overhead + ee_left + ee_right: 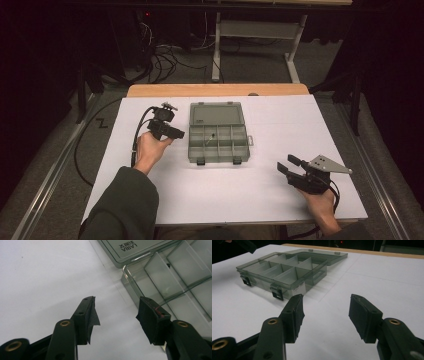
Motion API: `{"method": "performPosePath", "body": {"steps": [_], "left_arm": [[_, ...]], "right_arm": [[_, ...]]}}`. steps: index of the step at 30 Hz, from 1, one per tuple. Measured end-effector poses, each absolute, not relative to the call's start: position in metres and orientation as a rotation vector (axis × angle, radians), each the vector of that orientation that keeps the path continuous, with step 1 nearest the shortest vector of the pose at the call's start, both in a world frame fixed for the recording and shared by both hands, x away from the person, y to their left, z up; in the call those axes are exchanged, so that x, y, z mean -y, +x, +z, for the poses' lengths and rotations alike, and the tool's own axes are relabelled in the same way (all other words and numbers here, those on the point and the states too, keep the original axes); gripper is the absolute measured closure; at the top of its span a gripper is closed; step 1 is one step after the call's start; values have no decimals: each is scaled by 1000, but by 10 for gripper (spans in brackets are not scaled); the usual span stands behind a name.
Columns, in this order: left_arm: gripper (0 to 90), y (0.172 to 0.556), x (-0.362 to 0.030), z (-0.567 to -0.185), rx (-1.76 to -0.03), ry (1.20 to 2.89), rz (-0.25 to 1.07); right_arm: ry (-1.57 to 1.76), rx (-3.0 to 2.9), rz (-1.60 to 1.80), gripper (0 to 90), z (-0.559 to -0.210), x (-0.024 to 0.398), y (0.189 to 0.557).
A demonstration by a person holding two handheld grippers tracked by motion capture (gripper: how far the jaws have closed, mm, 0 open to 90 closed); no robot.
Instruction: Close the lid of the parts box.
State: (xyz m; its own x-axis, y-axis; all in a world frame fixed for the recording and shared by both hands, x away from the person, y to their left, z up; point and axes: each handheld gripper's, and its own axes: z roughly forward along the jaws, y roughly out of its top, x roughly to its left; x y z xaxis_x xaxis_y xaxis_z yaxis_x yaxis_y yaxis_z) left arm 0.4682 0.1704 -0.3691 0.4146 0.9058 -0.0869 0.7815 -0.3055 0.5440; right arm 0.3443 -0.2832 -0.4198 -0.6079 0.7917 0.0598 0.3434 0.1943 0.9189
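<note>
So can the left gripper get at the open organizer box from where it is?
Probably yes: the left gripper hovers open right beside the organizer box, its lid lies flat behind, and nothing stands between them.

Your left gripper (116,317) hovers with jaws apart and empty above the white table (45,277), just beside the open clear compartment box (175,277).

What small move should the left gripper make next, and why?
Probably ease the left gripper toward the open organizer box. Its jaws stand open with nothing between them, just beside the box's near compartments, one of which holds a small dark part.
</note>
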Motion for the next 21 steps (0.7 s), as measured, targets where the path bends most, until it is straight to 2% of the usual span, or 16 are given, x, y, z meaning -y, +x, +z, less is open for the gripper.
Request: {"method": "performPosePath", "body": {"steps": [21], "left_arm": [[449, 479, -168, -372, -1419, 2136, 334]], "right_arm": [[1100, -2171, 1357, 564, -410, 237, 367]]}}
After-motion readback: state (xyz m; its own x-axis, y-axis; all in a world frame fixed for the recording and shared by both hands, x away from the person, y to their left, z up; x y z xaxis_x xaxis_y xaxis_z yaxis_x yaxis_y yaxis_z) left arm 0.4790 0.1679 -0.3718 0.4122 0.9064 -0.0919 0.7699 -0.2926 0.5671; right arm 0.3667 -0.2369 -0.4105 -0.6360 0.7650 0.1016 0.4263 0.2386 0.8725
